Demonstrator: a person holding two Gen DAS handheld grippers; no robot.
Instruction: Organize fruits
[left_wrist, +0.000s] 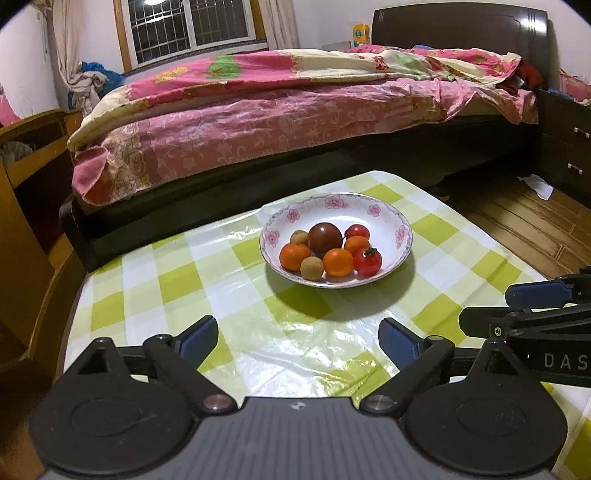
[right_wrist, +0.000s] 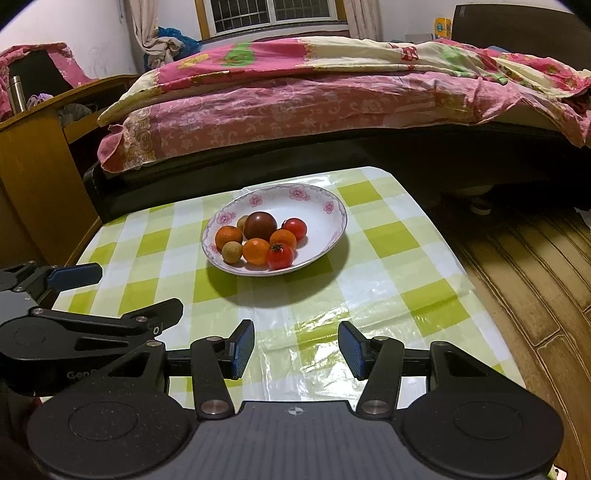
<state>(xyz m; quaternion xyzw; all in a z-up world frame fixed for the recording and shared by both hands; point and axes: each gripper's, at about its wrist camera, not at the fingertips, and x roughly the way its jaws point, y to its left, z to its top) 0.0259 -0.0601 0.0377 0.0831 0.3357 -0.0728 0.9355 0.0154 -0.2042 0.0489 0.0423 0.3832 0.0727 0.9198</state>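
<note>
The fruits (left_wrist: 330, 251) sit clustered in a flowered white bowl (left_wrist: 384, 218) on the far middle of the green-checked table (left_wrist: 147, 288). Both grippers hang over the near edge, well apart from the bowl: the left gripper (left_wrist: 298, 338) gapes wide and empty, the right gripper (right_wrist: 296, 347) likewise spread, holding nothing.

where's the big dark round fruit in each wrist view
Left wrist: the dark fruit sits centre frame, at the back of the pile in the plate.
Right wrist: dark fruit left of centre, again at the pile's back.
Shared landmark: the stemmed tomato at the pile's near right.
</note>
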